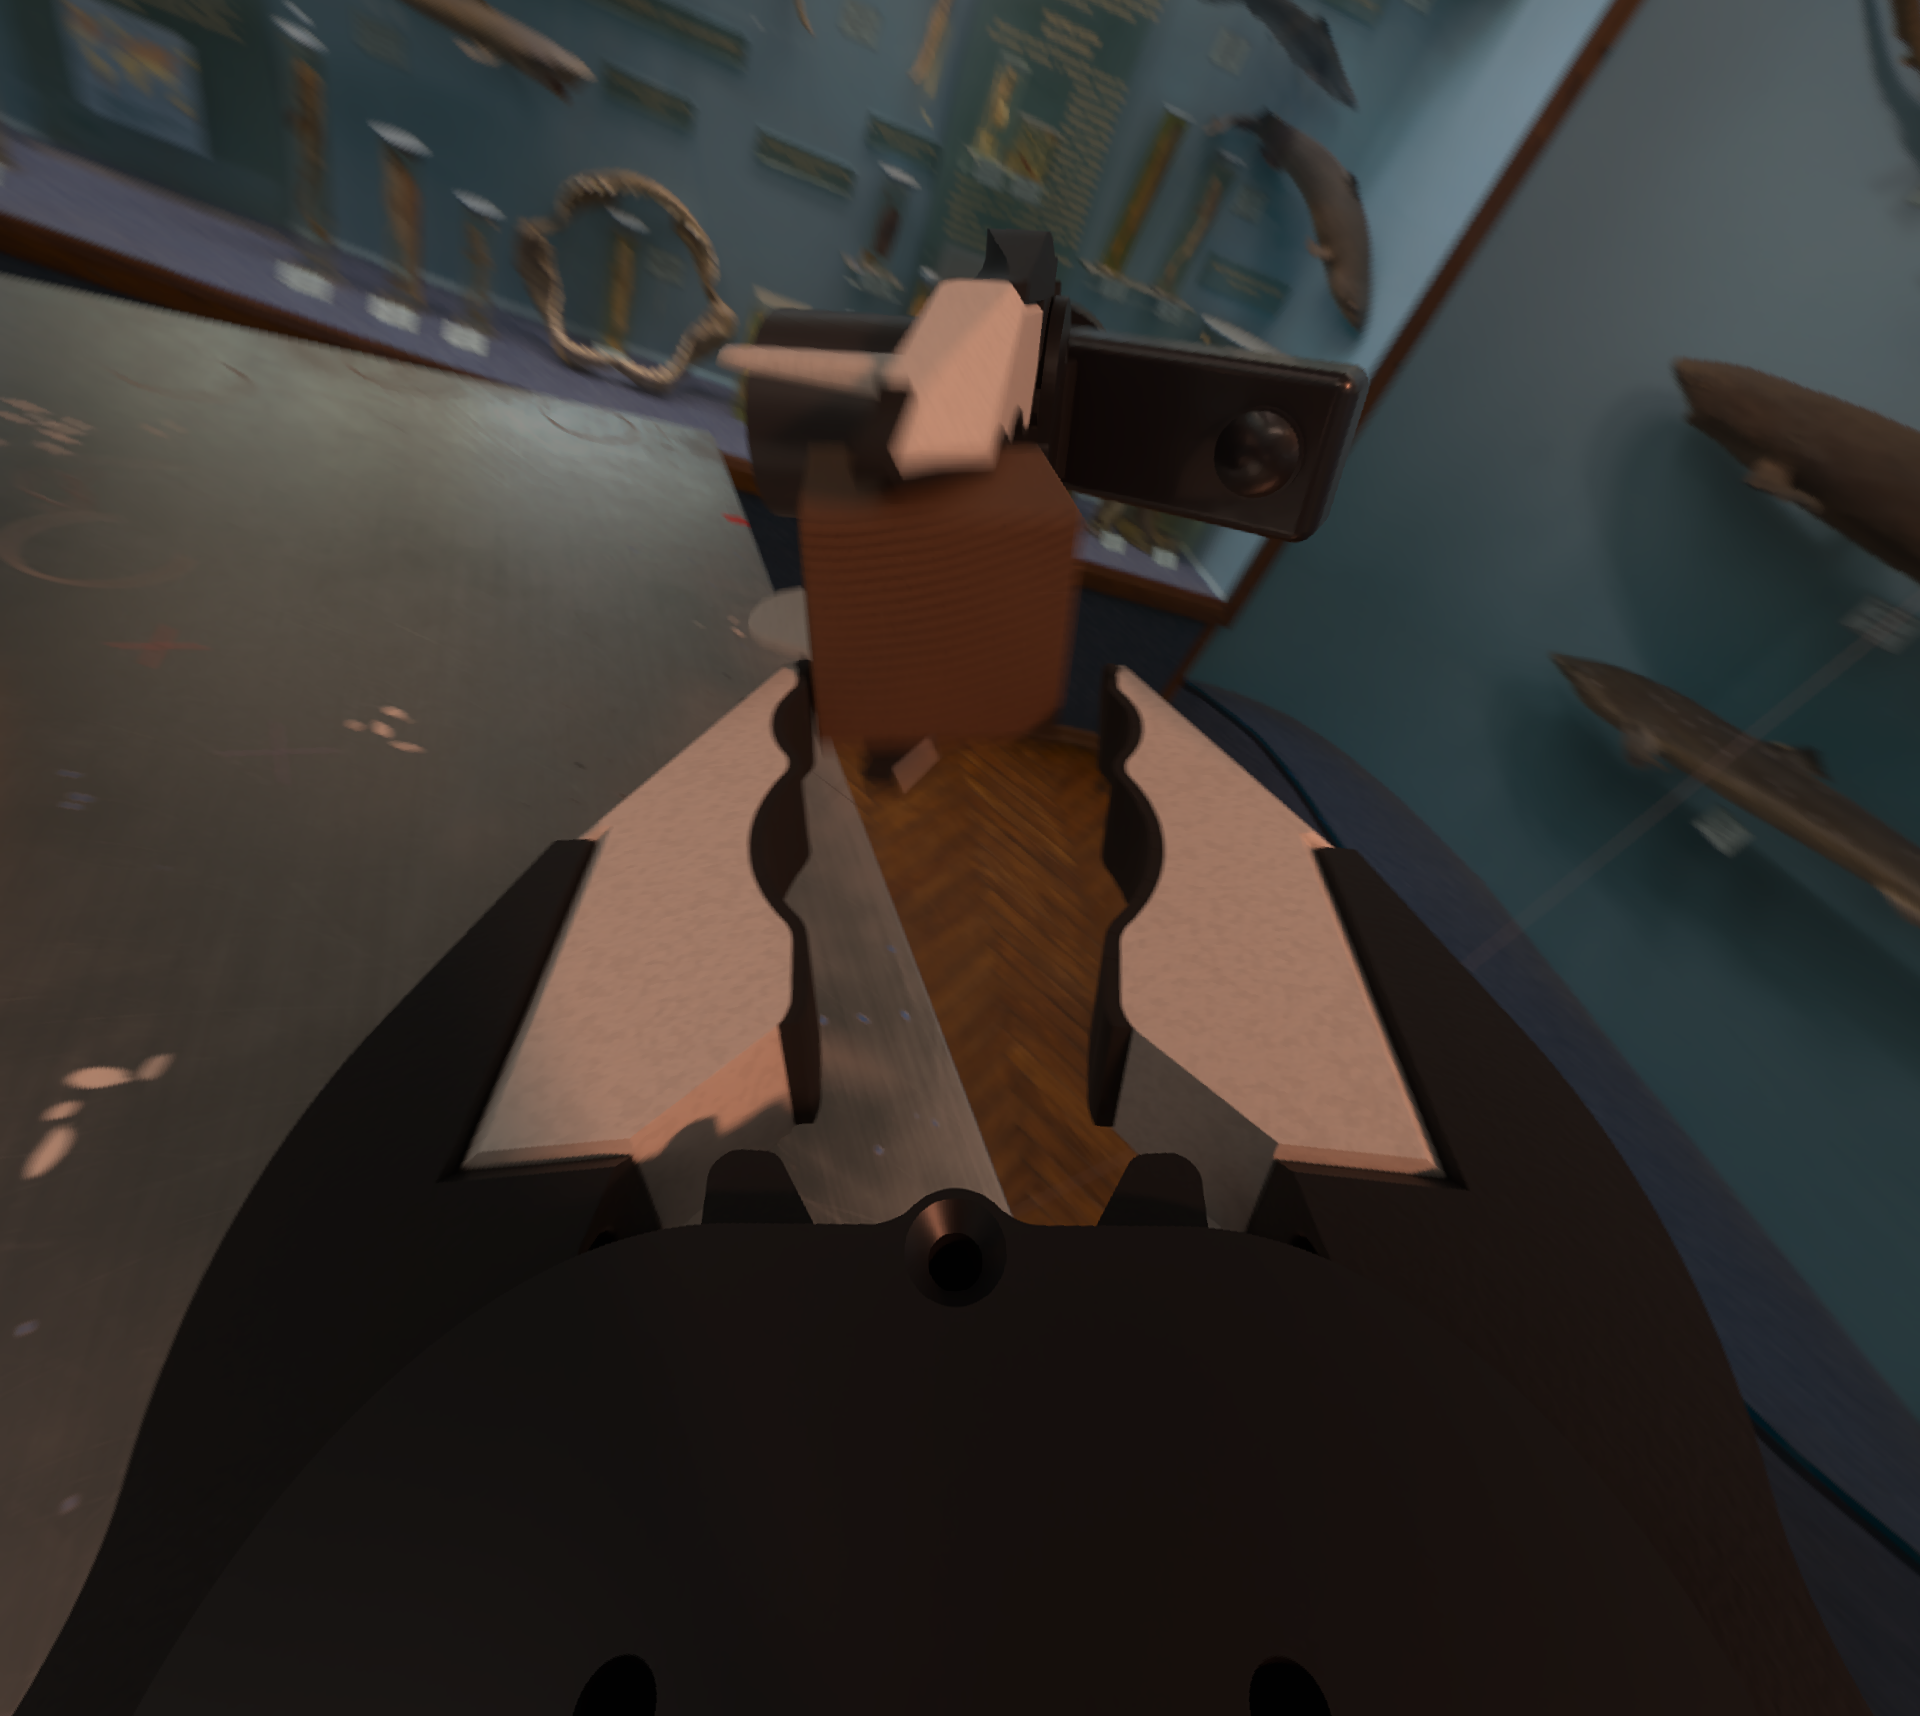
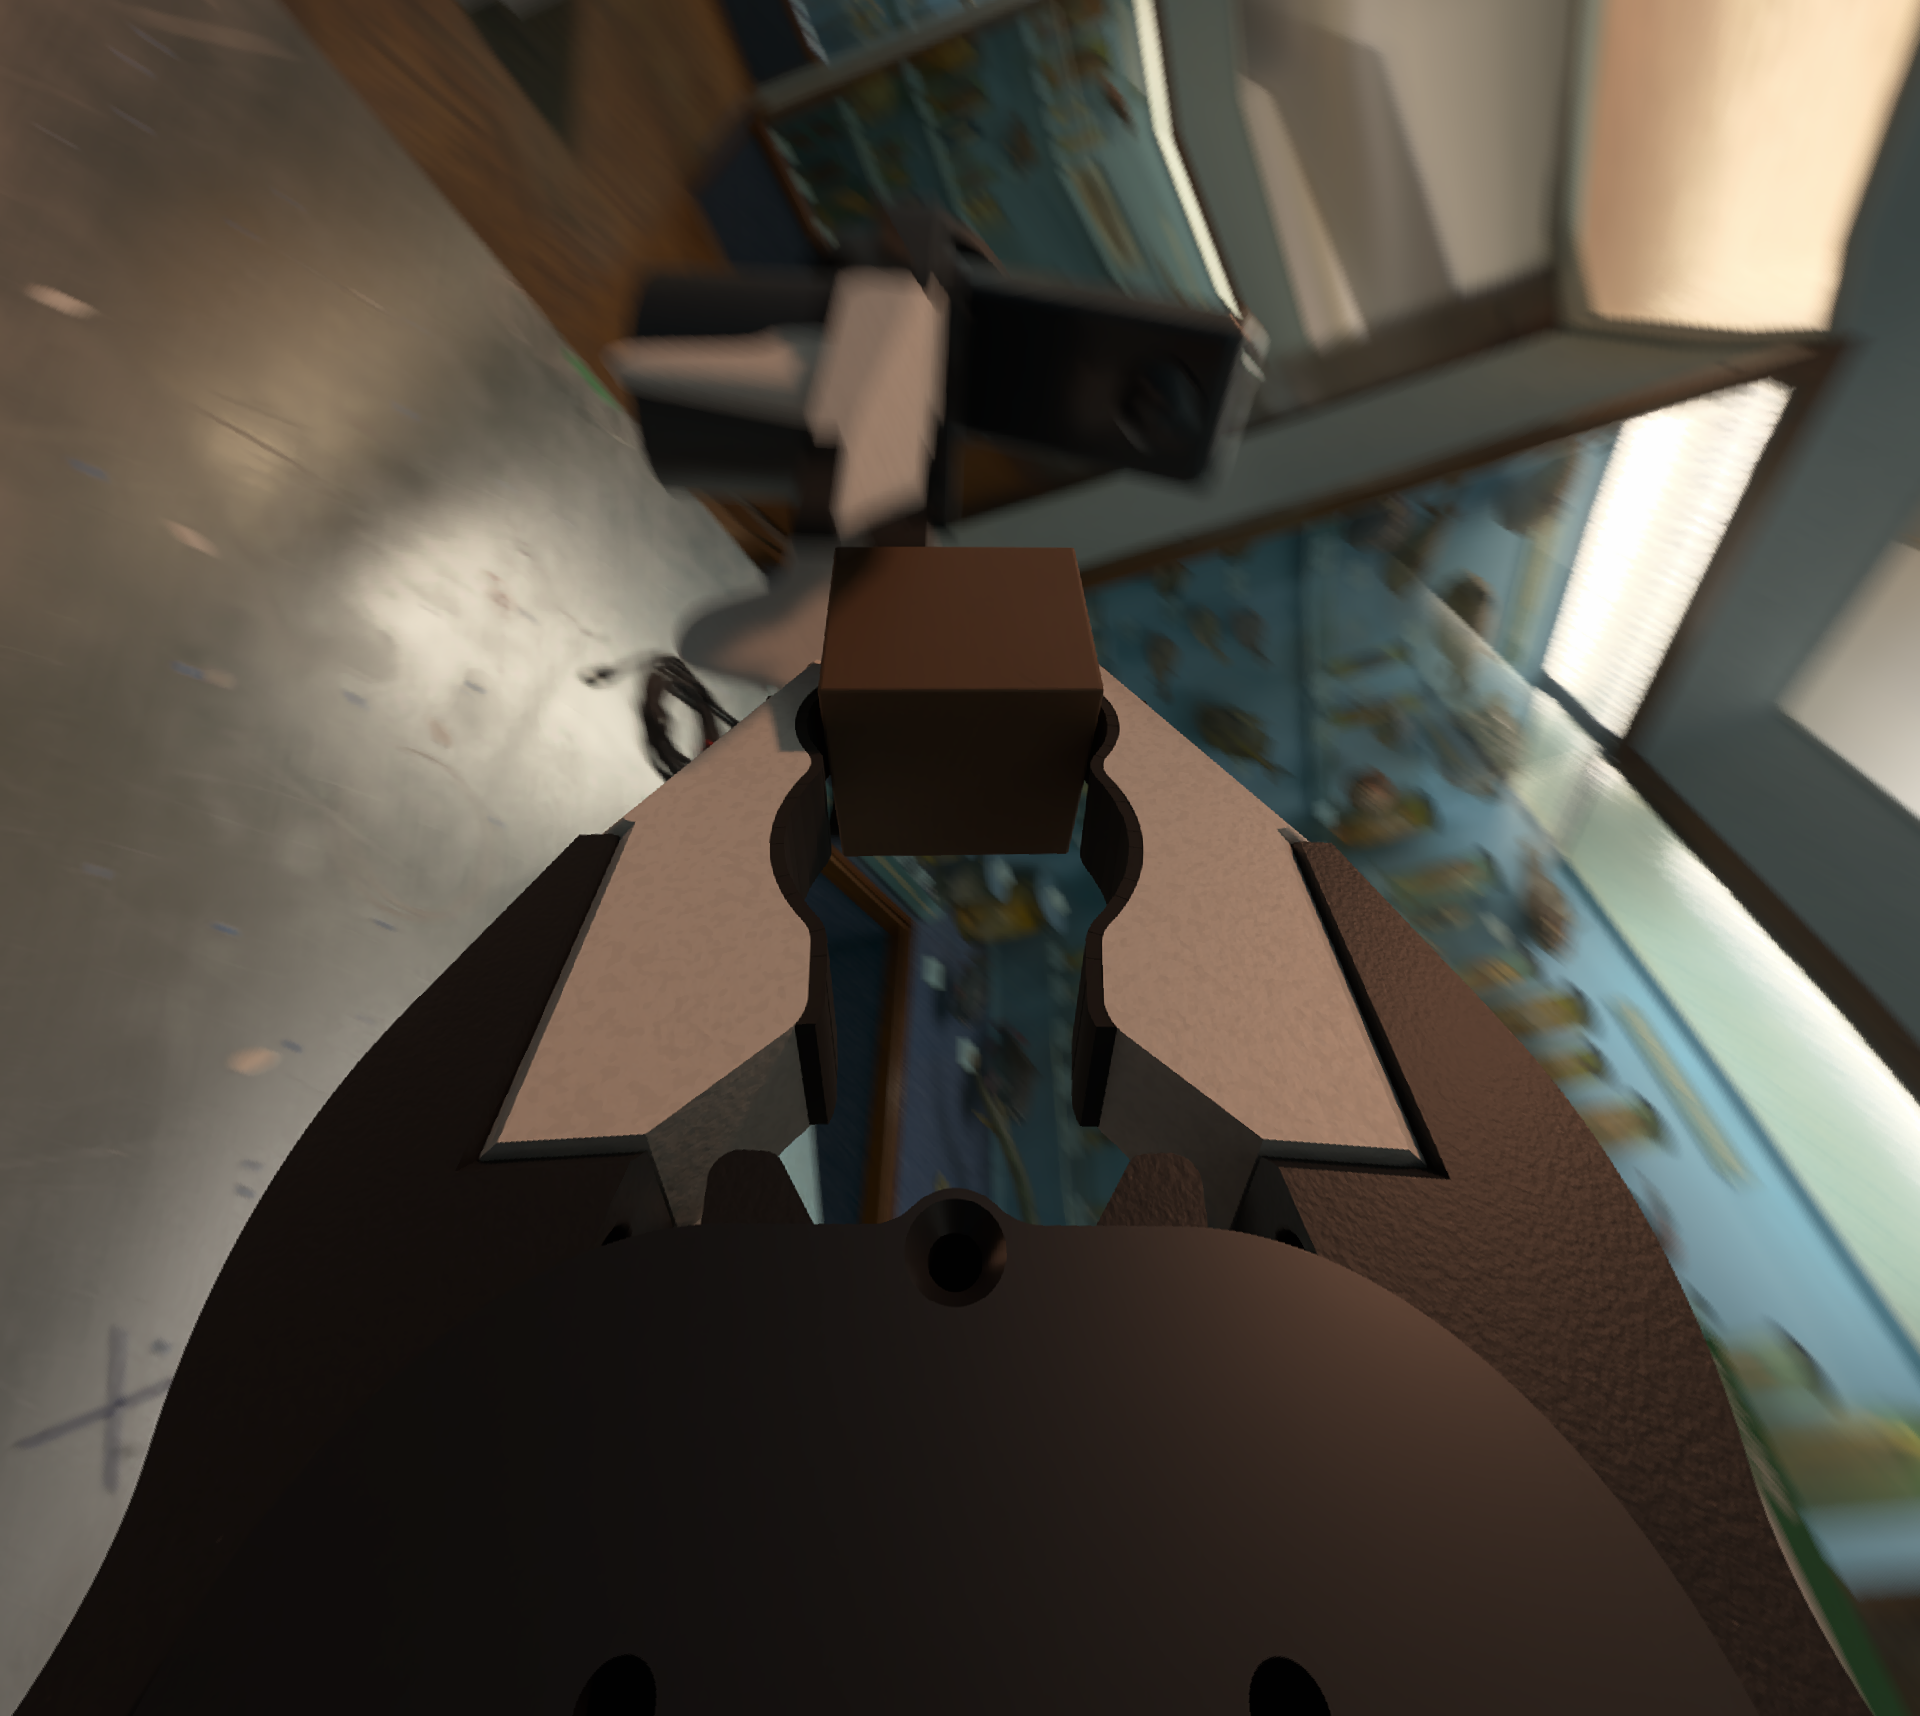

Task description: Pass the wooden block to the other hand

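The block [image 2: 958, 731] sits between the tips of the right gripper [image 2: 956, 731], off the table [image 2: 260, 419]. Both fingertips [image 2: 1117, 736] press its side faces, so the right gripper is clamped on the block; most of the block juts out past the tips, and only its near end lies within the notched pads.

In the left wrist view the block [image 1: 935, 617] hangs just beyond the left gripper [image 1: 954, 710], its near end level with the tips and centred on the gap. The left fingers [image 1: 665, 918] stand wide — wider than the block — and no contact with the block shows on either side. Beyond the block, the right gripper [image 1: 940, 523] comes in from the far side, a pale finger [image 1: 961, 388] lying over the block's far end.

From the right wrist view, the left gripper [image 2: 883, 513] is a blur just past the block — whether it touches the block cannot be told there. The table edge runs to the left of the block in both views.
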